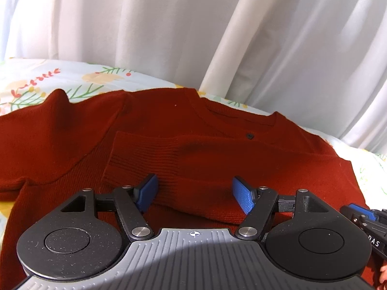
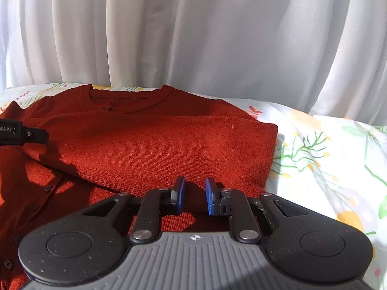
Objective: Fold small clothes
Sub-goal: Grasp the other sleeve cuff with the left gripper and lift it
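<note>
A rust-red knit cardigan [image 1: 217, 149] with small dark buttons lies on the bed, its right side and sleeve folded across the front. It also shows in the right wrist view [image 2: 154, 145]. My left gripper [image 1: 194, 193] is wide open, its blue pads either side of the folded sleeve's ribbed cuff [image 1: 145, 159]. My right gripper [image 2: 195, 195] hangs over the folded sleeve's near edge with a narrow gap between its pads and nothing gripped. The right gripper's tip shows at the left view's right edge [image 1: 362, 220]. The left gripper's body shows at the right view's left edge [image 2: 21, 133].
The floral white bedsheet [image 2: 321, 159] lies under the cardigan and spreads out to the right. White curtains [image 1: 193, 29] hang close behind the bed. The cardigan's left sleeve [image 1: 36, 125] lies spread out to the left.
</note>
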`<act>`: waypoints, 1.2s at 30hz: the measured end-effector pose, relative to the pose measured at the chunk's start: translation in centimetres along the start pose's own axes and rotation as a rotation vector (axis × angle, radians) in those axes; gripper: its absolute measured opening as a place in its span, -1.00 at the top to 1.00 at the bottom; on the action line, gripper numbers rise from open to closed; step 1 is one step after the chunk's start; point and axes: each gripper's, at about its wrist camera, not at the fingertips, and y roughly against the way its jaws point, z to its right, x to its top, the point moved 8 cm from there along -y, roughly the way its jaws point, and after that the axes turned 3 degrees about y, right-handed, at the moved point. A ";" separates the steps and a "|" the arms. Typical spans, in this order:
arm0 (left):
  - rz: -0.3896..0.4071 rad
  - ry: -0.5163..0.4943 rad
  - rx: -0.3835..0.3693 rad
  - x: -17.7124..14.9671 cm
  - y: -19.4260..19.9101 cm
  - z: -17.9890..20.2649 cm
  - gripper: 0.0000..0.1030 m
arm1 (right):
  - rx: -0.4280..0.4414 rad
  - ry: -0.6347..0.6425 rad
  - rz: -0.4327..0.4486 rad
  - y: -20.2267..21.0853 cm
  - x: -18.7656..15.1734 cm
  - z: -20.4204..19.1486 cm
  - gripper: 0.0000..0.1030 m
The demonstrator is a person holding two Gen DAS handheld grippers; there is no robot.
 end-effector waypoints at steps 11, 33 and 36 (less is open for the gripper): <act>0.060 0.462 0.091 2.2 8.5 -13.5 -0.67 | 0.102 -0.168 -0.048 2.5 -0.5 0.5 0.58; 0.446 1.387 0.266 -4.2 17.5 -43.5 0.82 | 0.427 -0.468 -0.125 4.2 0.2 -2.2 0.56; 0.460 1.391 0.240 -4.7 17.6 -43.6 0.83 | 0.433 -0.467 -0.124 4.1 0.2 -2.5 0.56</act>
